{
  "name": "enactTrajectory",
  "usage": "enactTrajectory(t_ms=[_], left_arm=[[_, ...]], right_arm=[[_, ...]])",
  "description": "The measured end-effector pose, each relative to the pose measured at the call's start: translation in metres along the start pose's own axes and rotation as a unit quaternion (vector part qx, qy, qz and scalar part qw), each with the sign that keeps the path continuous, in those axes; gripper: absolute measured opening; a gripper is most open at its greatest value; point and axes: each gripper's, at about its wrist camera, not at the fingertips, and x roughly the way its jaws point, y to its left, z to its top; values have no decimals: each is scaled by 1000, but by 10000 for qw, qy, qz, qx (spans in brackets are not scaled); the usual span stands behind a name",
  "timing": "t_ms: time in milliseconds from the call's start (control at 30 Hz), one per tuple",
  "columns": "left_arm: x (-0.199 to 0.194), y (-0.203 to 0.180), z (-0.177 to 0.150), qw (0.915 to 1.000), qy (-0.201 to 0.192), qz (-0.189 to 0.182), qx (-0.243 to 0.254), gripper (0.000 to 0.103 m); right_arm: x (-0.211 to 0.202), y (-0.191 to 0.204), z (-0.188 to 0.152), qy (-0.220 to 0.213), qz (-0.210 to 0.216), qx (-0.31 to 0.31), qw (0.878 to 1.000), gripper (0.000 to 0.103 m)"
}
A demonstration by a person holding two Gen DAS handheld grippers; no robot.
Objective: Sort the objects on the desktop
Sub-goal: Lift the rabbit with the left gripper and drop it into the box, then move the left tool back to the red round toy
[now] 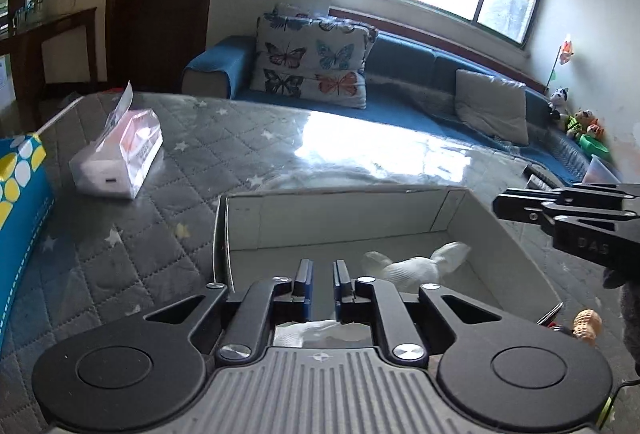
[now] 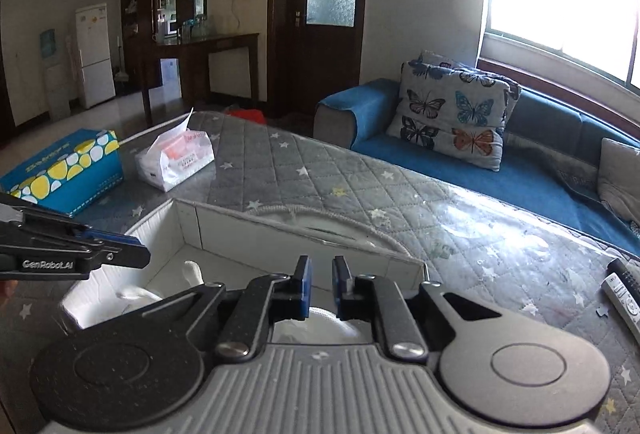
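Lying in the white box (image 1: 400, 218) is a crumpled white tissue (image 1: 416, 266); we hold our left gripper (image 1: 322, 280) and right gripper (image 2: 321, 284) over it, jaws slightly apart, gripping nothing. Tissue pack (image 1: 120, 161) sits on the surface (image 1: 280, 137).

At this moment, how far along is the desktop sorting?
Done: crumpled white paper already lies inside the white box. In hand: nothing; the left gripper and right gripper both hang over the box with a narrow, empty gap between the pads. Left: the blue tissue box, the soft tissue pack and the remotes sit out on the quilted table.
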Motion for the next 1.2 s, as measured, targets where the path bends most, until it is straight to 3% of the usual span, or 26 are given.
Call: enactTrajectory(t_ms=[200,300,400,567,933,1200], left_arm=[[-8,-7,-4,10000,-18,29,68,19],[-16,-14,-7,9999,-52,23,123,21],[-26,-24,-12,9998,-84,-13,207,23],[-42,-41,-24,9992,-104,-130,358,23],[-67,-81,-63,9968,2,-474,637,25],[-67,-112,-98,9930,344,-807,795,25]], right_arm=[[-13,0,-4,-14,-49,-67,10000,22],[-25,1,-6,-74,-63,-127,9999,23],[-39,3,-9,-151,-78,-180,9997,32],[-61,4,-19,-234,-121,-234,9994,36],[-118,0,-70,-244,-240,-177,9993,51],[-144,-4,-111,-89,-281,-34,9996,52]])
